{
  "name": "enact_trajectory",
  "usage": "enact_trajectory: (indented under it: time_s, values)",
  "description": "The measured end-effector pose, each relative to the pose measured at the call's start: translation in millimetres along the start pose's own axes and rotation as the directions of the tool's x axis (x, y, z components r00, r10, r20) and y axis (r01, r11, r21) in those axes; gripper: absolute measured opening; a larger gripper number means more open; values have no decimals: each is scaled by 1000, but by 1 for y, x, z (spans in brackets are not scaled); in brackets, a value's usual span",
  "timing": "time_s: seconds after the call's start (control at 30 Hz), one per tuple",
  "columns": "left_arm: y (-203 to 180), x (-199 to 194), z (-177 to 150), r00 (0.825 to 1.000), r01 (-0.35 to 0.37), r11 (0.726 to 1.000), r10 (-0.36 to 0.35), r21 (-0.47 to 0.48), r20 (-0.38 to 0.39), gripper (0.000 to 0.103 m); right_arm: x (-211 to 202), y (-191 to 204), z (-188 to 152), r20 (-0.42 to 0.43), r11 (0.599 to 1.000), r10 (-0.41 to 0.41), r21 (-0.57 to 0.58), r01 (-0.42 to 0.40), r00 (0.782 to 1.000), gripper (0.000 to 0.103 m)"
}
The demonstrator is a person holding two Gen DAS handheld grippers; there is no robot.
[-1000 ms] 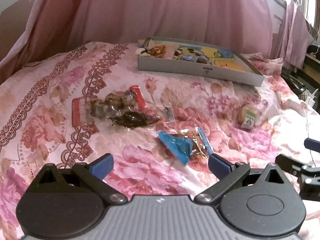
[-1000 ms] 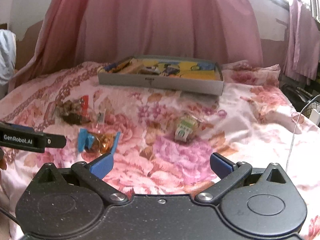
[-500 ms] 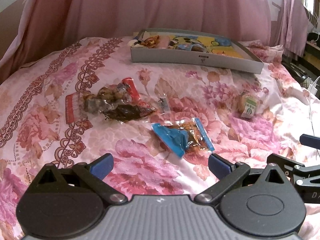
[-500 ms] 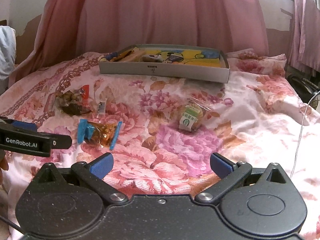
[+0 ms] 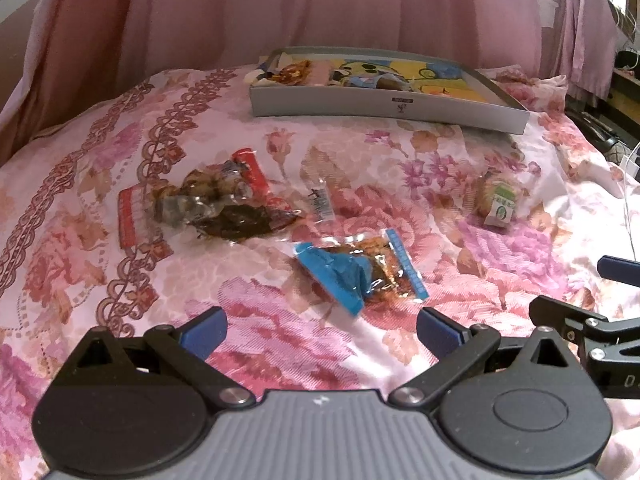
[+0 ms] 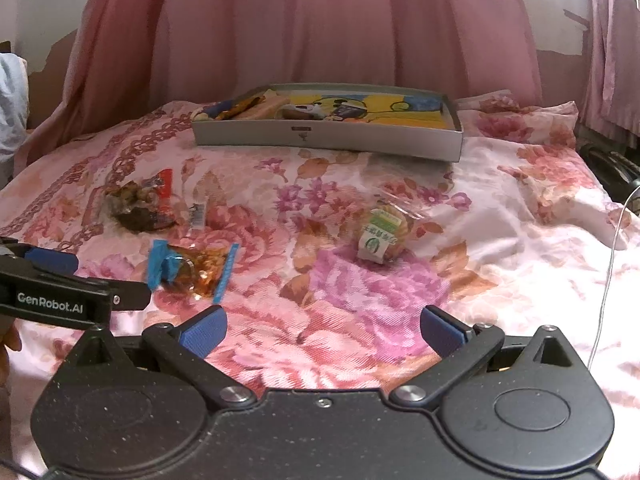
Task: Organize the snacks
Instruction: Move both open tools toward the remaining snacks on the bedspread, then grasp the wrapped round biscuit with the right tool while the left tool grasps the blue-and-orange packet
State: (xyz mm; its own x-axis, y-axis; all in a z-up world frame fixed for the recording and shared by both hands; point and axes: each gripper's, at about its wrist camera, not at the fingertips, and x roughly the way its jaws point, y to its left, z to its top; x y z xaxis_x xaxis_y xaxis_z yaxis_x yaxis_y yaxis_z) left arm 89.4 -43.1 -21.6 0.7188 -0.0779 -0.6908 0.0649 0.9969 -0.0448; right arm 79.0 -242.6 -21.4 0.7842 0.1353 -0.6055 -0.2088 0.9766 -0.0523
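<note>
Snacks lie scattered on a floral bedspread (image 5: 400, 160). In the left wrist view, a blue-edged packet (image 5: 358, 272) sits nearest, just ahead of the left gripper (image 5: 322, 330), whose jaws stand wide apart with nothing between them. Farther left is a cluster of red-trimmed packets (image 5: 216, 208) with dark contents, and a small clear sachet (image 5: 321, 203) lies just beside it. A round green-labelled snack (image 5: 500, 202) rests well apart to the right. At the far edge a grey shallow box (image 5: 384, 106) holds several packets. The right gripper's fingertip shows at the right border.

In the right wrist view, the right gripper (image 6: 322, 330) also has its jaws spread wide and empty above the bedspread (image 6: 500, 200). The green-labelled snack (image 6: 382, 236) lies ahead, slightly right; the blue-edged packet (image 6: 192, 266) is to the left, near the left gripper's finger. The red-trimmed packets (image 6: 140, 206) lie beyond, and the grey box (image 6: 328, 136) sits before a pink curtain (image 6: 320, 28).
</note>
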Motion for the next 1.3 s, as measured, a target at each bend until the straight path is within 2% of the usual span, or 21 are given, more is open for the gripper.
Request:
enact_trajectory:
  time_s: [0.4,0.53,0.6,0.83,1.03,1.1,1.3]
  values:
    - [-16,18,12,999,-23,998,22,53,23,102,54,-27,15,72,995,-101,-21,102,992,102]
    - [-19,27,18,999,-34,996,33,80,14,102,75,-31,22,79,994,-104,-23,106,991,102]
    - [-21,33,20,999,-41,995,41,95,3,102,85,-31,24,75,994,-102,-32,105,992,98]
    - [-27,47,24,999,-46,992,49,118,-24,102,113,-35,30,56,996,-87,-27,89,995,94]
    - [-34,56,25,997,-44,987,52,158,-52,102,129,-46,34,26,998,-51,24,51,998,81]
    - [-36,58,24,997,-40,984,49,173,-52,101,131,-48,34,27,999,-42,35,41,999,72]
    - [-39,64,25,997,-23,984,37,177,-74,93,127,-48,32,36,999,-32,43,30,999,69]
